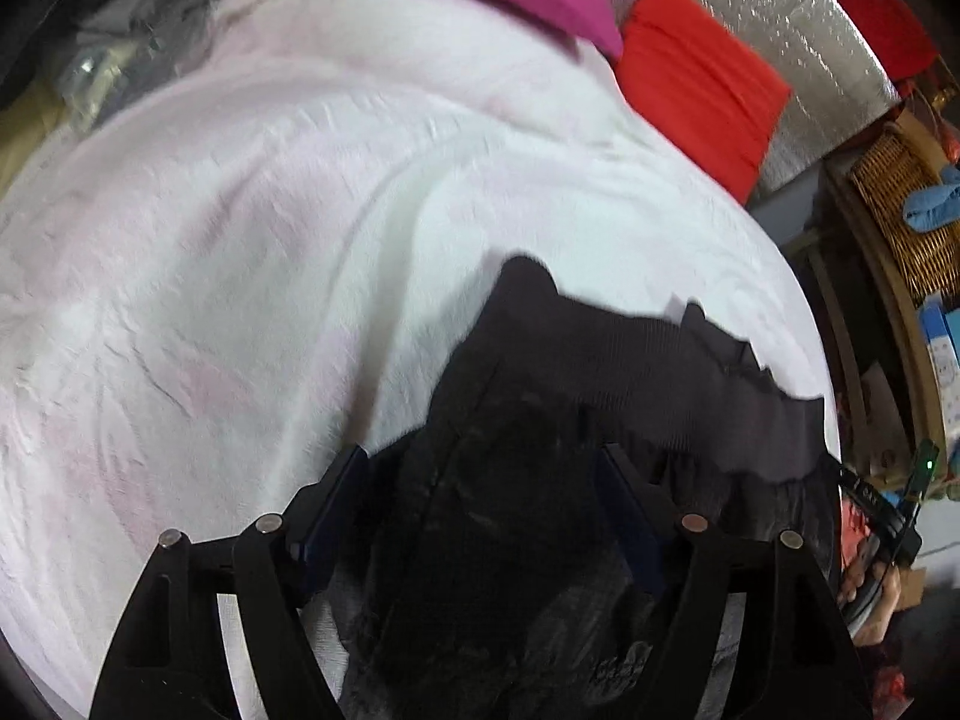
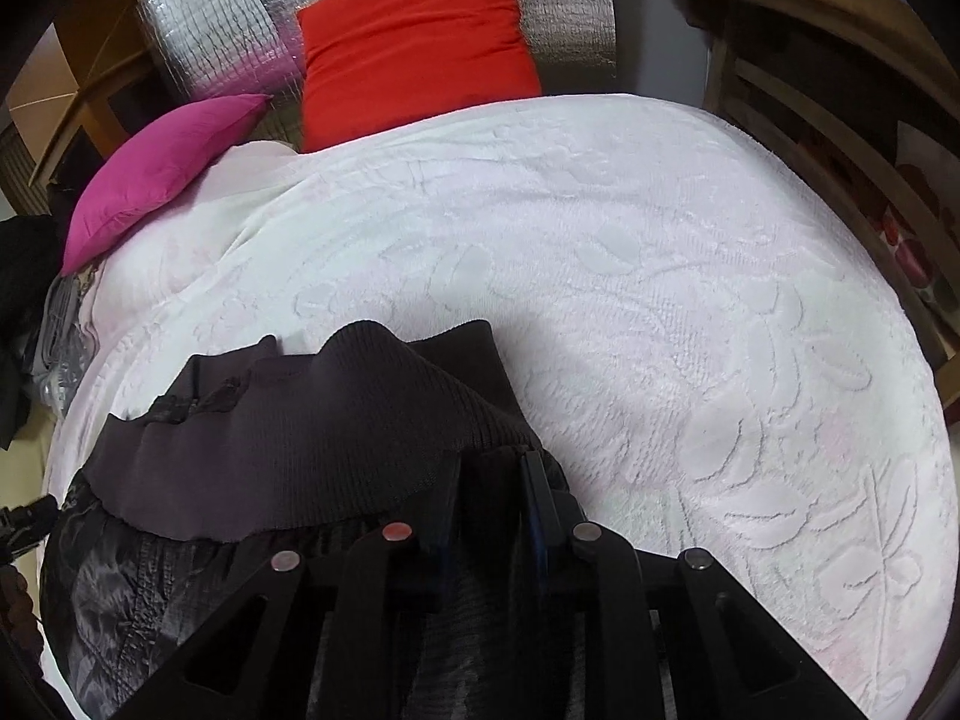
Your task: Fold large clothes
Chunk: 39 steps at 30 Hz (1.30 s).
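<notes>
My right gripper [image 2: 489,480] is clamped on the dark jacket [image 2: 288,438]: its two fingers stand close together with the ribbed hem pinched between them. My left gripper [image 1: 480,480] is spread wide above the same jacket; the cloth lies between and under its fingers, but the pads do not press on it.

The jacket sits at the near edge of the bed [image 2: 660,300], bunched up, its shiny quilted body nearest me and the ribbed band thrown over it toward the middle of the white, flower-patterned bedspread. The rest of that bedspread lies bare and slightly rumpled beyond it.

At the far edge a pink pillow [image 2: 162,168] rests on the left corner, and a red pillow [image 2: 414,42] leans just beside it against a silver quilted sheet [image 2: 210,24]. To the right of the bed stands a wooden shelf [image 1: 888,276] with a wicker basket [image 1: 900,204] on it, a blue cloth [image 1: 936,204] lying in the basket.
</notes>
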Motion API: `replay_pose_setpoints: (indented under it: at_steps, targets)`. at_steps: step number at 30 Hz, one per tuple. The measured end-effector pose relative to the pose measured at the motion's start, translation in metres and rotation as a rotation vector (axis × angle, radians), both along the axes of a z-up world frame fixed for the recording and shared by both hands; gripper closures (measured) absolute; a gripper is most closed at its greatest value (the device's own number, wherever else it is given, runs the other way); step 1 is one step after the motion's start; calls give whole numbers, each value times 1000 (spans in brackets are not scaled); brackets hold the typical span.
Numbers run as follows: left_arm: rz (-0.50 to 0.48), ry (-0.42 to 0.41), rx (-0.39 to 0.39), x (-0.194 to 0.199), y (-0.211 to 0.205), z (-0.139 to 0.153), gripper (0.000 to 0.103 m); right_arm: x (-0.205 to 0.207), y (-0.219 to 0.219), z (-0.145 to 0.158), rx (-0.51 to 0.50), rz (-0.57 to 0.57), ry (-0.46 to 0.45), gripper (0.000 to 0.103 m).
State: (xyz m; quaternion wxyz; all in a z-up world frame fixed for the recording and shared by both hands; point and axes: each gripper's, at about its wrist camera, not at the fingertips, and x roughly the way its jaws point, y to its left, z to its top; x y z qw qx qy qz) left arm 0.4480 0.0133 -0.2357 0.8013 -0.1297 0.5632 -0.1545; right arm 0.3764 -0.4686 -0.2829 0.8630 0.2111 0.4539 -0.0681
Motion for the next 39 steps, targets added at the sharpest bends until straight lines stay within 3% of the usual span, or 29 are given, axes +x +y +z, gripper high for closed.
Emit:
replay_pose_setpoints:
  at_steps: [2, 3, 4, 5, 10, 13, 14, 15, 17, 19, 21, 22, 23, 25, 27, 28, 29, 30, 31, 34, 39]
  targets:
    - [-38, -3, -5, 0, -8, -4, 27, 0, 1, -1, -3, -3, -2, 83]
    - [-45, -20, -4, -1, -11, -3, 38, -1, 1, -1, -4, -7, -3, 83]
    - [-47, -44, -4, -3, -15, -1, 62, 0, 1, -1, -5, -10, -3, 83]
    - [-52, -69, 0, -5, -18, 3, 78, 0, 1, 0, -4, -15, -7, 83]
    - [-43, -235, -13, -14, -24, 30, 90, -4, -2, 14, -12, -52, -71, 83]
    - [0, -333, -17, -19, -23, 45, 90, -6, -8, 23, -8, -95, -115, 83]
    - [18, -336, -20, -17, -23, 44, 90, -7, -11, 22, -5, -122, -126, 88]
    - [49, -321, 6, -14, -22, 38, 90, -6, -14, 21, -30, -147, -119, 93]
    - [64, -248, 87, -5, -25, 16, 89, -4, -23, 10, -85, -213, -88, 93]
    - [63, -147, 113, 3, -29, -7, 87, 0, -37, -16, 39, -224, -31, 93]
    - [57, -134, 136, 3, -31, -12, 83, -1, -42, -26, 75, -239, 1, 93]
    - [55, -144, 148, 1, -31, -8, 78, -3, -44, -23, 104, -237, -10, 92]
    - [55, -150, 157, -1, -32, -4, 66, -6, -45, -18, 136, -230, -31, 92]
    - [61, -165, 165, -9, -29, 7, 52, -14, -45, -4, 186, -208, -71, 91]
    - [78, -190, 160, -19, -24, 18, 40, -24, -37, 12, 191, -181, -107, 82]
    - [80, -214, 165, -27, -23, 26, 38, -30, -29, 20, 174, -158, -124, 68]
    - [69, -247, 173, -36, -23, 35, 37, -38, -19, 27, 159, -130, -137, 36]
    - [54, -277, 183, -44, -24, 42, 36, -43, -13, 32, 156, -112, -147, 22]
    - [39, -300, 190, -54, -25, 50, 32, -53, -1, 38, 153, -96, -177, 17]
    - [-29, -365, 175, -86, -34, 62, 29, -83, 29, 51, 97, -46, -211, 17]
    - [-154, -391, 150, -124, -59, 57, 29, -130, 84, 53, -53, 72, -199, 18]
